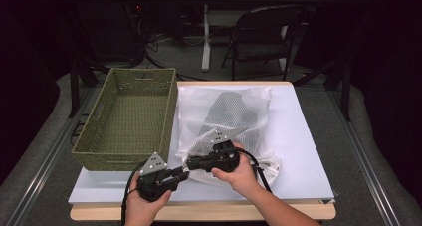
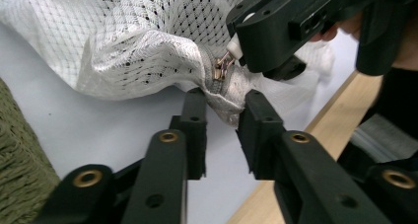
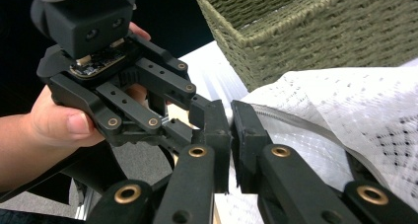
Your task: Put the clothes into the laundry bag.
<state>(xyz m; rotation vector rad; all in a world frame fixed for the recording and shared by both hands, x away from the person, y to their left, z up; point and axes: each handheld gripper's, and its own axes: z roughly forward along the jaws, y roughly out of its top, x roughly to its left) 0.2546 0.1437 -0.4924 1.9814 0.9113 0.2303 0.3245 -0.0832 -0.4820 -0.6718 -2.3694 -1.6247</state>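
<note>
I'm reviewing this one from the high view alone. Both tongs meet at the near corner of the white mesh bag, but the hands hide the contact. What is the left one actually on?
Observer: In the left gripper view, the left tongs straddle the corner of the mesh bag, with the fabric caught between the jaws.
Operator: And the right one?
Observer: The right tongs pinch the brass zipper pull just above that corner.
Operator: Where does the pull sit along the zip?
Observer: Right at the corner end, close to the left jaws.
</note>
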